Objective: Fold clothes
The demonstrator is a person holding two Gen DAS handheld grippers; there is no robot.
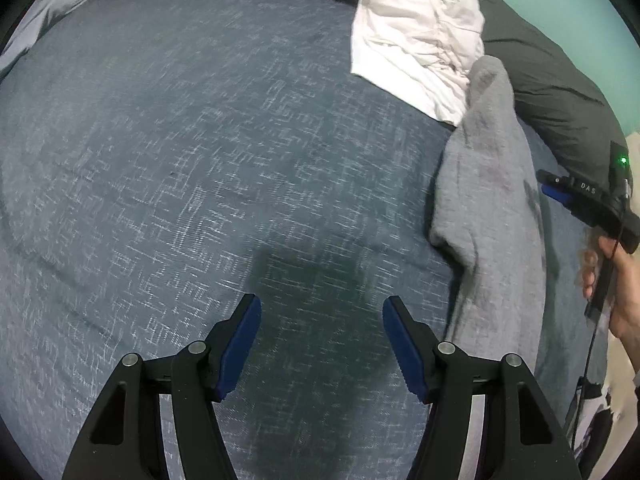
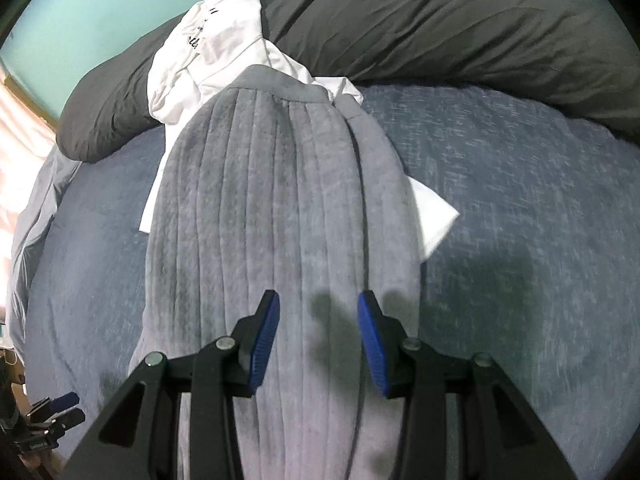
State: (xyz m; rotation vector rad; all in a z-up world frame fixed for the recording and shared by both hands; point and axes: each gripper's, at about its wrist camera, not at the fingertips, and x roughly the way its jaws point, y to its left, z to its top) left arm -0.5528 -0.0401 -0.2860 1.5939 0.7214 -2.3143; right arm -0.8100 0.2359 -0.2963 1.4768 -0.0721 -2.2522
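A grey ribbed garment [image 2: 264,208] lies lengthwise on the blue bedspread [image 2: 520,184], its far end overlapping a crumpled white garment [image 2: 224,40]. My right gripper [image 2: 319,296] hovers open over the near part of the grey garment, casting finger shadows on it, with nothing between its blue pads. My left gripper [image 1: 321,300] is open above bare blue bedspread [image 1: 180,140], left of the grey garment [image 1: 492,208]. In the left wrist view the white garment [image 1: 416,36] lies at the far right, and the right gripper [image 1: 552,190] shows at the right edge, held by a hand [image 1: 616,280].
A dark grey duvet [image 2: 460,20] is bunched along the far side of the bed, under part of the white garment. A teal wall [image 2: 92,12] stands behind it. Pale sheet folds [image 2: 32,208] hang at the bed's left edge. The left gripper [image 2: 68,406] shows at the lower left.
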